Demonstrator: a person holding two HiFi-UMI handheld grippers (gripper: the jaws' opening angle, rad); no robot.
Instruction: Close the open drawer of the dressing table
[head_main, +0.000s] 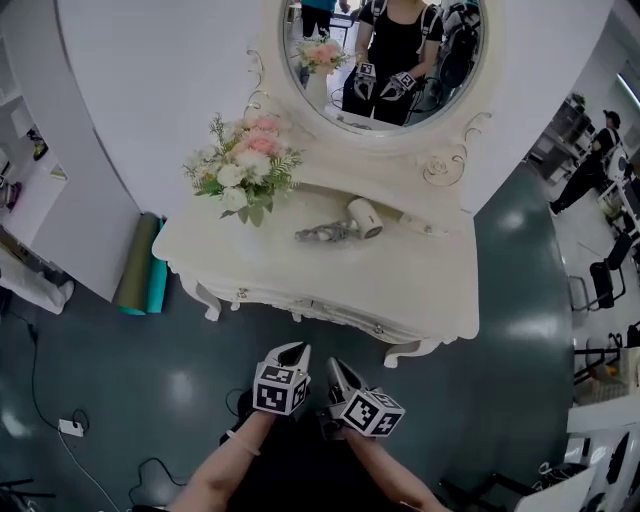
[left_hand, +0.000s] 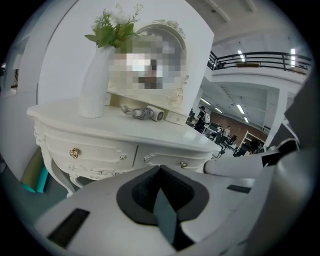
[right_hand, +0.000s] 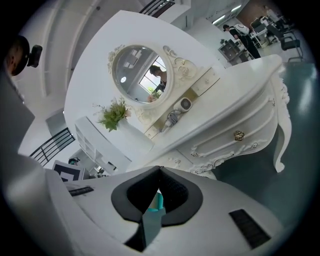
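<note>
Items in view: one dressing table (head_main: 440, 300), one oval mirror (head_main: 380, 60), one vase of flowers (head_main: 245, 165), one hair dryer (head_main: 355, 222), two rolls (head_main: 145, 268) and two grippers. The vase stands at the left end of the table top. The hair dryer lies mid-top, nearer the back edge. The rolls, one green and one teal, stand on the floor against the table's left end. The left gripper (head_main: 292, 352) and right gripper (head_main: 340, 372) sit side by side just in front of the table's front edge, clear of it. Each gripper view shows its own jaws with tips together and nothing held. Only the gripper views show the drawer fronts (left_hand: 90, 150), each with one gold knob (left_hand: 74, 153) in sight. There the fronts appear flush with the table front. The head view sees that front only steeply from above. The mirror reflection of a person holding both grippers shows only in the head view.
</note>
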